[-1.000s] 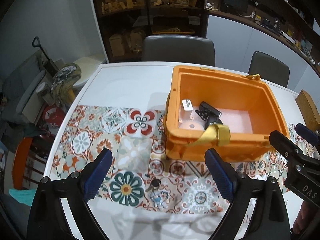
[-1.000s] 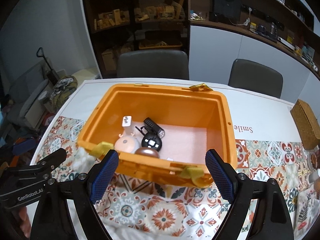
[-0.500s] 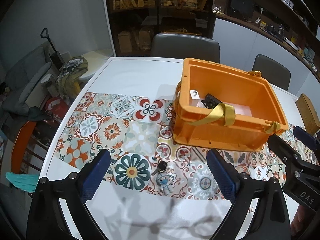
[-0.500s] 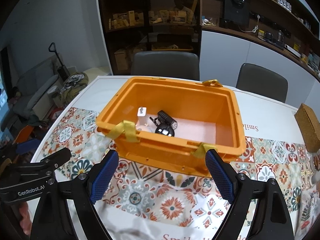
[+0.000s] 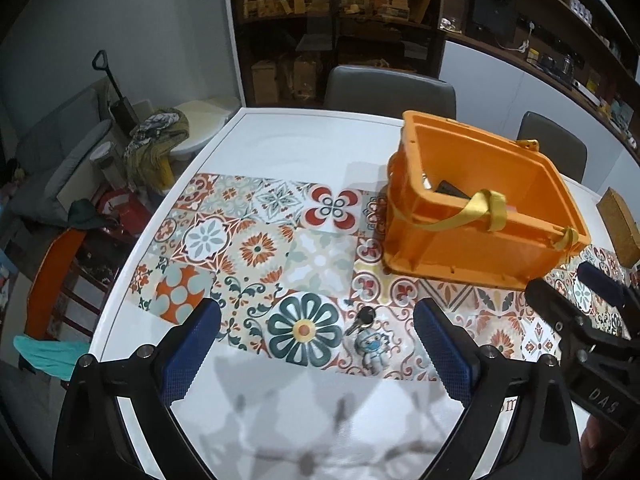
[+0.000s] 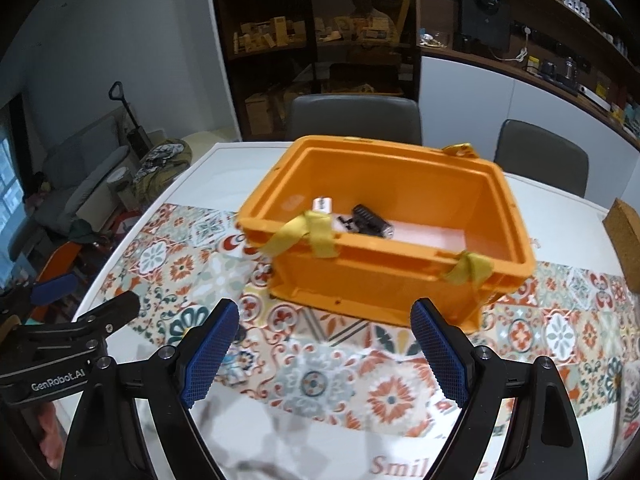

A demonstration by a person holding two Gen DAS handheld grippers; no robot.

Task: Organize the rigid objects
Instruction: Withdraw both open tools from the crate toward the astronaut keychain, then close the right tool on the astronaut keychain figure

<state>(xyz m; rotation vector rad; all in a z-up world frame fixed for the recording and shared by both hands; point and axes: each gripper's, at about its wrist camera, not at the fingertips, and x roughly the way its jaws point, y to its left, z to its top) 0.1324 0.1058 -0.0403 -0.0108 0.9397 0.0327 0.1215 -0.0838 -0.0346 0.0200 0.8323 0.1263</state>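
I see two grey chairs (image 6: 354,118) behind the white table (image 5: 288,140), its patterned tile runner (image 5: 256,248), and dark cluttered shelves (image 6: 316,40).

hidden: crate (image 5: 472,256) wall covers contents | blurred: crate edges, right view

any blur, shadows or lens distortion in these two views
Left wrist view: fairly sharp, the key and small figure on the table read clearly; gripper shadows fall on the white near edge; fisheye bends the table edge and darkens the corners. Right wrist view: motion blur smears the orange crate and tile pattern; its gripper fingers stay crisp.
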